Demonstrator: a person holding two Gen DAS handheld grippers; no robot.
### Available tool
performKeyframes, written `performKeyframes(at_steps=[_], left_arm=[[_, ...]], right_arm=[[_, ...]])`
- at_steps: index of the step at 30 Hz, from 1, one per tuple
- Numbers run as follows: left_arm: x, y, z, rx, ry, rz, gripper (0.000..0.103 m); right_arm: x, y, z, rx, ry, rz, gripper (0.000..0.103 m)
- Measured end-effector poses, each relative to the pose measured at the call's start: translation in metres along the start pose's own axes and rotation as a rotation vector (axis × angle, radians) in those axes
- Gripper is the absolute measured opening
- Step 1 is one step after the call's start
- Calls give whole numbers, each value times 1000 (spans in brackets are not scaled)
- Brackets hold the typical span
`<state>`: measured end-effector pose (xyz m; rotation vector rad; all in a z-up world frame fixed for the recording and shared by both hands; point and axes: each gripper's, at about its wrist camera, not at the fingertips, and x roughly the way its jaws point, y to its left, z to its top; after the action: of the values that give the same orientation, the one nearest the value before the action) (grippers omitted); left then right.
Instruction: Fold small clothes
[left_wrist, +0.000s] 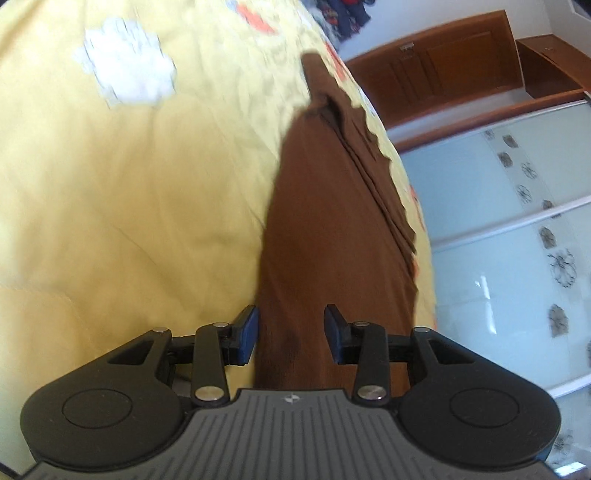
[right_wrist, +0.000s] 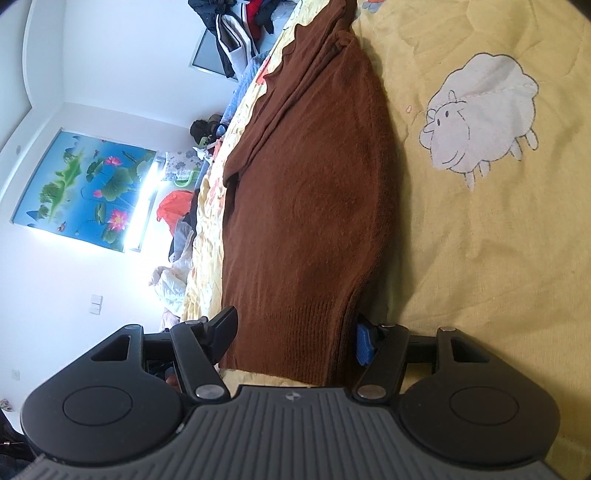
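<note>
The brown knit sweater (right_wrist: 306, 206) lies flat and lengthwise on the bed, over the yellow quilt (right_wrist: 480, 258), already narrowed — a sleeve (right_wrist: 280, 92) is laid in along its body, so it reads as a long strip ready, in all likelihood, for a crosswise fold. Its ribbed hem (right_wrist: 295, 332) is the end nearest you.

Your right gripper (right_wrist: 295, 339) straddles that hem with its jaws wide apart; the far blue pad (right_wrist: 364, 343) is tucked at the garment's edge against the quilt, the other finger stands just off the opposite edge. Nothing is pinched yet: the spread suits taking the hem's whole width at once.

Your left gripper (left_wrist: 291, 336) has its jaws parted too, one pad (left_wrist: 248, 336) either side of the cloth with a gap showing, so it holds nothing. This view is blurred, and which end of the sweater it frames cannot be told.

A printed sheep (right_wrist: 480, 125) marks the quilt beside the sweater; piled clothing (right_wrist: 240, 29) lies well beyond, and a lotus picture (right_wrist: 85, 192) hangs on the wall.
</note>
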<state>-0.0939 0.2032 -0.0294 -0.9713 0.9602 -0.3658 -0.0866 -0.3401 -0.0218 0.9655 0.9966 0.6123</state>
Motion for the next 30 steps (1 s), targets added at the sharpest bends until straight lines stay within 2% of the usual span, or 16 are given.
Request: performKeyframes(at_steps=[3,7,9,10,11,12,13,16,19,21,22,23,26,27,29,30], left_arm=[[16,2,-10,-44,46,-73,37],[15,1,-14,-49,54,-88,34],[12,1,-14,-33,67,-47,12],[13,0,-13,-21,77,-13,5],[11,-1,-13,-8,78,3,5],[9,-5,-12,7,75,8,5],[6,-11,-12,35,64,17,4],[-15,-36,-11,129,31,-16,4],[-24,-41,-14,223,41,52,4],[-14,-28,-15,207,86,133,4],[-10,-22,-17,200,95,149,4],[-12,-18,-19,190,87,132,4],[-23,-20,-17,210,80,143,5],[-30,-24,-14,238,70,168,6],[-38,-44,-4,326,28,239,9],[-42,-55,0,371,-16,262,11]], right_arm=[[1,1,0,1,-2,1,64],[2,3,2,7,-3,0,64],[3,2,3,6,4,-3,63],[4,3,4,9,8,-18,57],[6,3,5,8,17,-42,51],[11,2,6,7,37,-80,22],[15,2,7,1,54,-108,13],[8,14,10,-70,48,-124,13],[-17,31,14,-131,25,-133,13],[-25,22,14,-131,51,-219,13],[-24,12,12,-108,68,-246,12],[-22,5,9,-91,84,-256,7],[-23,-3,-1,-61,47,-215,8],[-25,-5,-2,-52,33,-210,12],[-31,-3,2,-47,2,-203,28],[-36,2,9,-57,-45,-211,48]])
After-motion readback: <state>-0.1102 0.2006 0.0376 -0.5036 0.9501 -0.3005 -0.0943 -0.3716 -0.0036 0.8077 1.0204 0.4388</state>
